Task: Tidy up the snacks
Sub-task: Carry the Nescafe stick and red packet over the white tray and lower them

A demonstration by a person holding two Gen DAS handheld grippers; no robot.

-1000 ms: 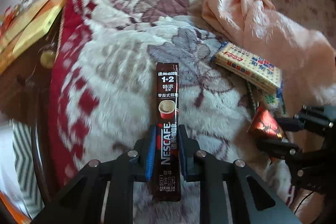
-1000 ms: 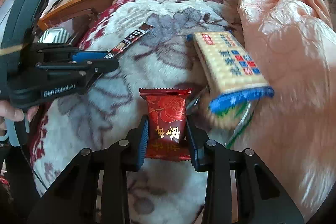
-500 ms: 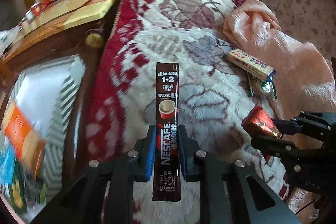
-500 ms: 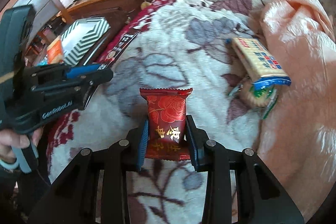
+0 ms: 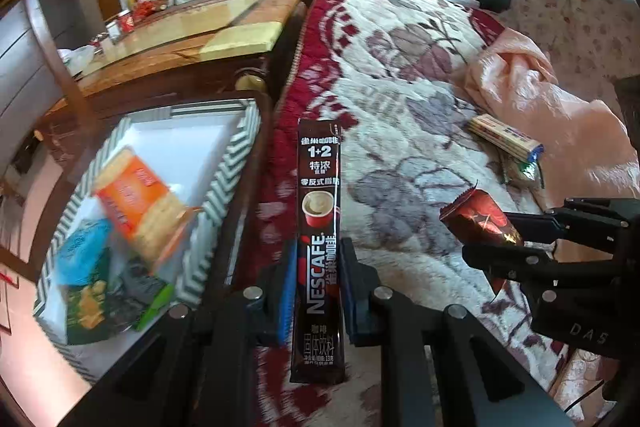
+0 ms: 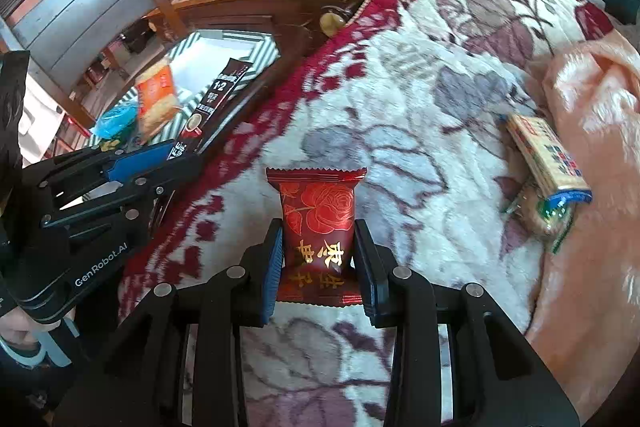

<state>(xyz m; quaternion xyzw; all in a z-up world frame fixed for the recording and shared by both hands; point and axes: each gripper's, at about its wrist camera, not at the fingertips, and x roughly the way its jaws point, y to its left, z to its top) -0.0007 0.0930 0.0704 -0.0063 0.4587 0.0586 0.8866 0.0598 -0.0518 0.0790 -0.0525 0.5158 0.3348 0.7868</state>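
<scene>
My left gripper (image 5: 316, 287) is shut on a long brown Nescafe coffee stick (image 5: 319, 227), held upright over the red edge of the blanket. The same coffee stick (image 6: 212, 107) shows in the right wrist view, pointing toward a striped box (image 6: 256, 61). My right gripper (image 6: 318, 259) is shut on a red rose-printed candy packet (image 6: 318, 223), above the blanket; the left wrist view shows this candy packet (image 5: 480, 219) at the right. The striped box (image 5: 224, 187) at the left holds an orange cracker pack (image 5: 140, 199) and blue and green snack bags.
A floral blanket (image 5: 400, 87) covers the surface. On it lie a cracker pack (image 5: 506, 139) with a small green packet beside it, next to a bunched peach cloth (image 5: 560, 115). A wooden table with a glass top (image 5: 192, 35) stands behind the box.
Both grippers rose and swung left, away from the cracker pack. The striped box with snacks has come into view at the left. Both grips are unchanged.
</scene>
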